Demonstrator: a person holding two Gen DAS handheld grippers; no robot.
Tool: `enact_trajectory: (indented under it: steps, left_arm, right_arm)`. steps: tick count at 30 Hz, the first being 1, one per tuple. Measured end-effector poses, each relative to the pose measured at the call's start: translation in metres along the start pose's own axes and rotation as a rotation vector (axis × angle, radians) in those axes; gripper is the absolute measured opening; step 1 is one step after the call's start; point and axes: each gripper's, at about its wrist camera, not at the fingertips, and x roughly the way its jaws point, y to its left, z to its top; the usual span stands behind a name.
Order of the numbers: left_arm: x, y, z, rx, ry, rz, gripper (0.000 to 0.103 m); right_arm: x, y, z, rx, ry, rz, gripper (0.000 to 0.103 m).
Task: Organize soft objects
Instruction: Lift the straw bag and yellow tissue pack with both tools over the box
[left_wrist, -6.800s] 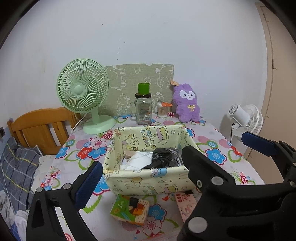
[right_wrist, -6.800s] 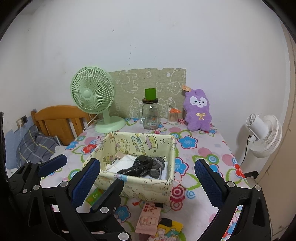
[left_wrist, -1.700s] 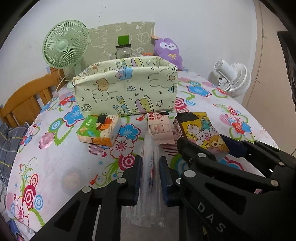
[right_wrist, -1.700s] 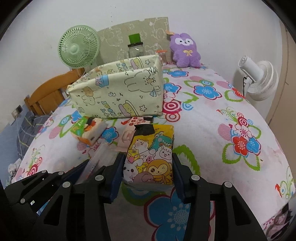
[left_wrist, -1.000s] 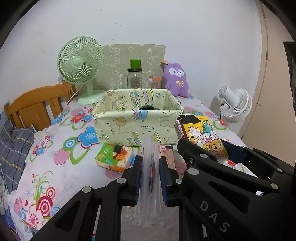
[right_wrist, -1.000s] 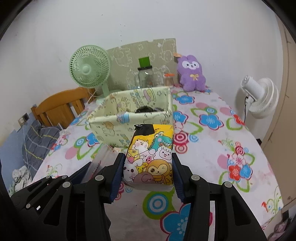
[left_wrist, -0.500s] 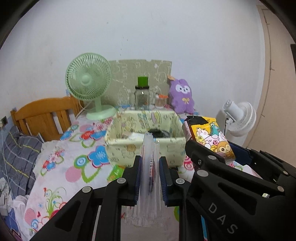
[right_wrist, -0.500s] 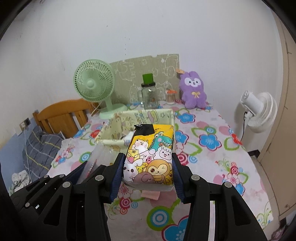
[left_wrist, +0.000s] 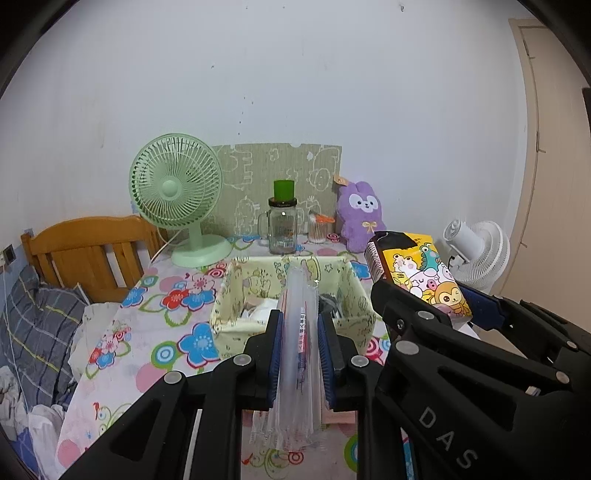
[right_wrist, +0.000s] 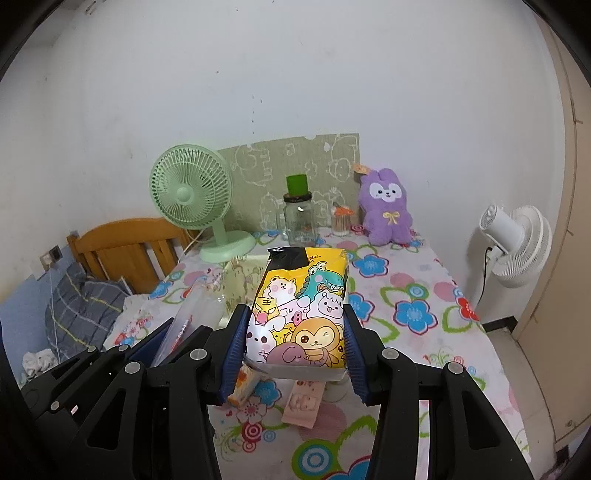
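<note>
Landmark: fabric bin (left_wrist: 236, 325) mid-table. Nearest, the left gripper (left_wrist: 300, 350) is clamped on a clear plastic packet (left_wrist: 297, 332), held edge-up in the air, short of the bin's front wall. Just to its right, the right gripper (right_wrist: 295, 343) is squeezing the cartoon tissue pack (right_wrist: 301, 314), also airborne, in front of and above the bin.

Risks — the two tools sit almost touching, so bringing both over the bin together could knock them and jar a load loose. The packet is slick and floppy; its free lower end could catch the bin's soft front wall and fold it in or drag the bin. The tissue pack is wide and the bin already has stuff inside (left_wrist: 258, 310), so it may perch on top.

Beyond the bin: glass jar (left_wrist: 282, 230), green fan (left_wrist: 177, 184), purple plush (left_wrist: 360, 214) — an overshoot could tip the jar.
</note>
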Motion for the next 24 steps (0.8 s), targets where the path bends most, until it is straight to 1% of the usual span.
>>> enact_trajectory:
  steps: [14, 24]
  left_arm:
    - [0.026, 0.005, 0.021, 0.017, -0.025, 0.015, 0.017]
    - [0.045, 0.009, 0.034, 0.02, -0.034, 0.026, 0.017]
  right_arm:
    - [0.025, -0.003, 0.021, 0.009, -0.029, -0.028, 0.051]
    - [0.045, -0.003, 0.035, 0.0, -0.037, -0.028, 0.051]
